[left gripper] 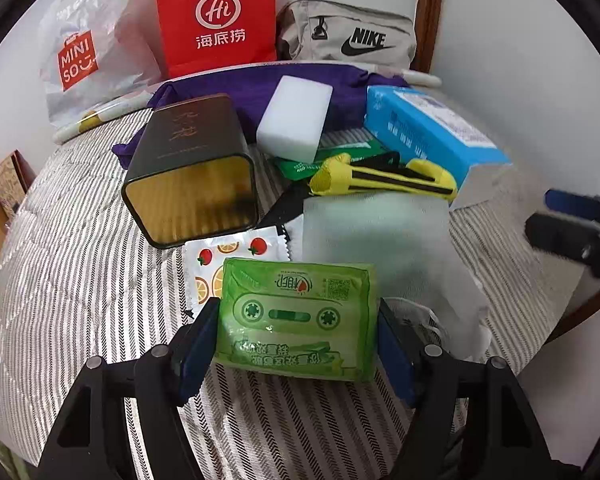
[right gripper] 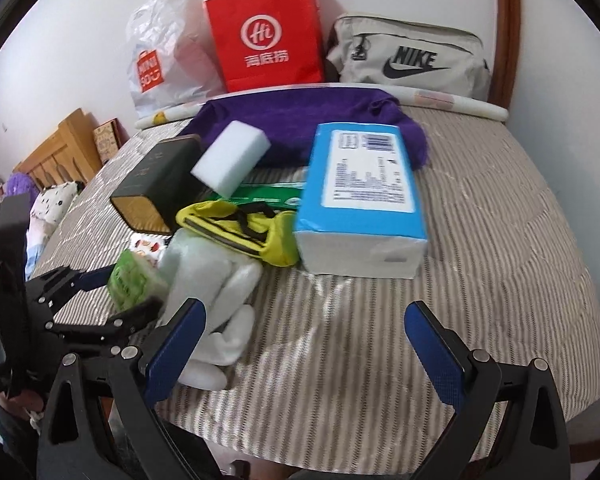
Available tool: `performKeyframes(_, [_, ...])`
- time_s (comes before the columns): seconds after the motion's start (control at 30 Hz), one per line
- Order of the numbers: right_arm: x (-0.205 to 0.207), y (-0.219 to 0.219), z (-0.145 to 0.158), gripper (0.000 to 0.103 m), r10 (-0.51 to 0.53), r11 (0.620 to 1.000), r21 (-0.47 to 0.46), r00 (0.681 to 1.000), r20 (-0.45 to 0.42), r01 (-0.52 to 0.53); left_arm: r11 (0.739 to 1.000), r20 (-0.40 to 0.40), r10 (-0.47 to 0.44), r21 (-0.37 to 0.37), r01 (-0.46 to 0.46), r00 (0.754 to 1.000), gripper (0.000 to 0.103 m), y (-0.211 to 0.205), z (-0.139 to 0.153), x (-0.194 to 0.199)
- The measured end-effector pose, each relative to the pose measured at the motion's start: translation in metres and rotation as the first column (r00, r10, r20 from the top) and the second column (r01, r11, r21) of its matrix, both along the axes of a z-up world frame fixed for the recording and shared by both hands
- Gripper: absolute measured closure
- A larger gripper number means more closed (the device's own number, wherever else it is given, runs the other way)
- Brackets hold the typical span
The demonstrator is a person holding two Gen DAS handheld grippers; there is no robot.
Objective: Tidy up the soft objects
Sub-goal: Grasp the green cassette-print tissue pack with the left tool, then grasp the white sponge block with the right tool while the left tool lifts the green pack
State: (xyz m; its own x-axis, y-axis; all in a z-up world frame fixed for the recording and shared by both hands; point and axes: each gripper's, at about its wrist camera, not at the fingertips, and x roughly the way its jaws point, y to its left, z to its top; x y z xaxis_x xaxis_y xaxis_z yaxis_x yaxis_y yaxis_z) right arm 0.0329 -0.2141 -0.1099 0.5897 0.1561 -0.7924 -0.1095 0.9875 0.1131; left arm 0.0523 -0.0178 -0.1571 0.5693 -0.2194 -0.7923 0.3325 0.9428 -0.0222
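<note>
My left gripper (left gripper: 296,342) is shut on a green tissue pack (left gripper: 296,312), with its blue pads against the pack's two short sides as it rests on the striped bedspread (left gripper: 80,280). The right wrist view shows that same grip at the left (right gripper: 118,292). My right gripper (right gripper: 304,316) hangs open above bare bedspread, its left finger beside a white soft cloth (right gripper: 216,280). Behind the cloth lie a yellow pouch (right gripper: 240,228), a blue tissue pack (right gripper: 360,184), a white sponge (right gripper: 232,156) and a purple cloth (right gripper: 300,120).
A dark tin (left gripper: 192,172) lies on its side at the left, with a fruit-printed sachet (left gripper: 228,264) in front of it. A Miniso bag (left gripper: 84,48), a red paper bag (left gripper: 216,20) and a grey Nike bag (left gripper: 348,36) stand along the wall. The bed's edge is near.
</note>
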Motion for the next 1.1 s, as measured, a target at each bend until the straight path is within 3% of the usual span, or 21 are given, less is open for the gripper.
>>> performKeyframes(0.37, [0.021,0.039,0.001,0.011,0.088,0.996,-0.029,0.996,0.029,-0.088,0.988,0.035,0.154,-0.026,-0.153,0.987,0.032,0.059,0.022,0.009])
performKeyframes(0.63, [0.079,0.067,0.021,0.011,0.147,0.989,-0.006,0.986,0.076,-0.147,0.968,0.01,0.245,-0.059,-0.244,0.97,0.032,0.091,0.018,0.027])
performKeyframes(0.87, [0.121,0.084,0.006,0.011,0.223,0.973,-0.073,0.973,0.057,-0.219,0.96,-0.007,0.272,-0.073,-0.271,0.962,0.032,0.11,0.015,0.041])
performKeyframes(1.1, [0.149,0.097,-0.017,0.01,0.25,0.961,-0.121,0.968,-0.01,-0.25,0.949,-0.044,0.283,-0.132,-0.287,0.958,0.032,0.125,0.014,0.053])
